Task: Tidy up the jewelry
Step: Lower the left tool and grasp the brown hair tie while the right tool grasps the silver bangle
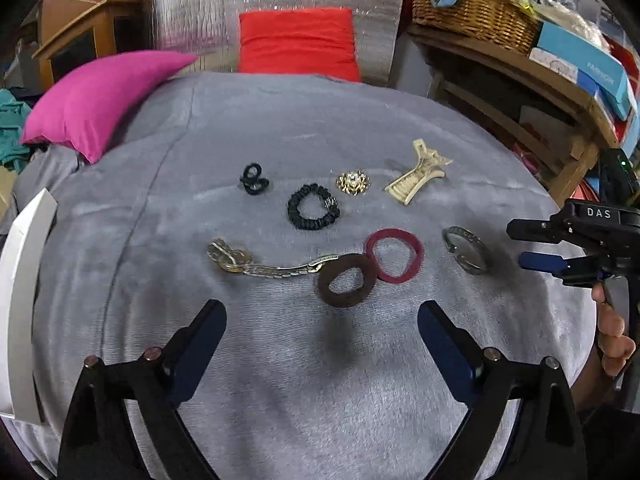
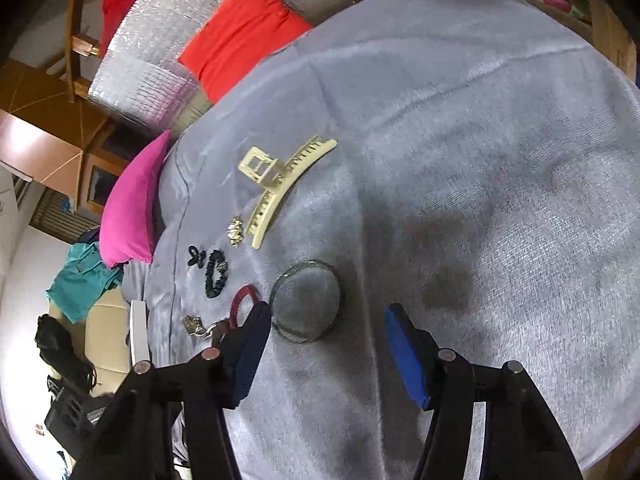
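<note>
Jewelry: spread across a grey blanket (image 1: 280,380), no piece held.
Chain (image 1: 276,268): long axis left–right; bunched end at left, far end touching the brown tie (image 1: 347,280).
Hair claw (image 1: 416,174): cream; long axis diagonal, teeth toward lower left, grip end toward upper right.
Red tie (image 1: 394,255): flat, overlapping the brown tie's upper right edge.
Bangle (image 1: 466,250): flat, rightmost piece, just ahead of the right gripper.
Brooch (image 1: 353,183): gold, between the hair claw and black scrunchie (image 1: 313,207).
Left gripper (image 1: 322,330): jaws spread wide, empty, hovering near the brown tie.
Right gripper (image 2: 330,334): jaws parted, empty; the bangle (image 2: 306,300) lies between its fingertips, contact unclear.
</note>
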{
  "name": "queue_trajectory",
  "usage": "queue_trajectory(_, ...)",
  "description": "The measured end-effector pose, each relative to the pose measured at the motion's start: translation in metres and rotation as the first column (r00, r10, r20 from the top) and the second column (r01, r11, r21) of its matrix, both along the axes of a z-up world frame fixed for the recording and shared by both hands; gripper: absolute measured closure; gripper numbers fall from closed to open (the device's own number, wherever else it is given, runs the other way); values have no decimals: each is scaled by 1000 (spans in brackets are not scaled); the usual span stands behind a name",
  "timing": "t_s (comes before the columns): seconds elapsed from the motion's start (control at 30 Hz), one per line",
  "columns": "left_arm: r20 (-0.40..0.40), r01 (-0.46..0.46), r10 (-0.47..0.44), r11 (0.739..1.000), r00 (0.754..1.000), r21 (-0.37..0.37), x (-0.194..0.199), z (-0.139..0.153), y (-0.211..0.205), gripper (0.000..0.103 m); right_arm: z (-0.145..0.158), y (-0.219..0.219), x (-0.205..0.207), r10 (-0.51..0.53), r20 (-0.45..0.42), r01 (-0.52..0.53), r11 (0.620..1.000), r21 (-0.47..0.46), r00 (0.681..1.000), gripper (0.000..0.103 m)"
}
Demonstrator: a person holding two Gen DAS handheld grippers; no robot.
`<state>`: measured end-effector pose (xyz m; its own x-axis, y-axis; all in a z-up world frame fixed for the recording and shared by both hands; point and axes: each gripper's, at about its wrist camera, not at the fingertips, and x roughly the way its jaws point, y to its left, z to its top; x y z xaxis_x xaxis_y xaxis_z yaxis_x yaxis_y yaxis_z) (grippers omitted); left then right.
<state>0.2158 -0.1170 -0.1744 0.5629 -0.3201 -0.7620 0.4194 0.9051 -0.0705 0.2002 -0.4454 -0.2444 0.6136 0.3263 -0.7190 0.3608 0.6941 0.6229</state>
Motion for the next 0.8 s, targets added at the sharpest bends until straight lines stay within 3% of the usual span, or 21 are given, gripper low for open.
queue_trajectory(0.17,-159,-23,17,999,987,-35,21,-22,-4,51,-6,-7,12,-2,-23,2,1000,13,1000,45)
queue_trajectory(0.2,-178,-30,23,999,984,-34,24,-26,-4,53,-7,-6,14,3,-24,-2,1000,13,1000,46)
queue_trajectory(0.43,-192,-49,37,997,981,-60,32,-27,-9,55,-3,3,30,52,-25,-53,997,-49,998,56)
queue_trajectory(0.5,-208,-47,33,997,978,-62,36,-28,-10,55,-1,6,33,57,-33,-60,993,-99,998,63)
queue_trajectory(0.6,-201,-41,29,998,979,-55,43,-28,-13,55,15,6,30,47,18,-43,981,-189,999,64)
queue_trajectory(0.67,-195,-33,24,999,981,-41,46,-30,-17,55,20,6,30,62,52,-50,979,-196,997,64)
queue_trajectory(0.8,-204,-30,25,999,979,-21,49,-35,-20,55,12,12,37,119,22,-114,981,-160,993,64)
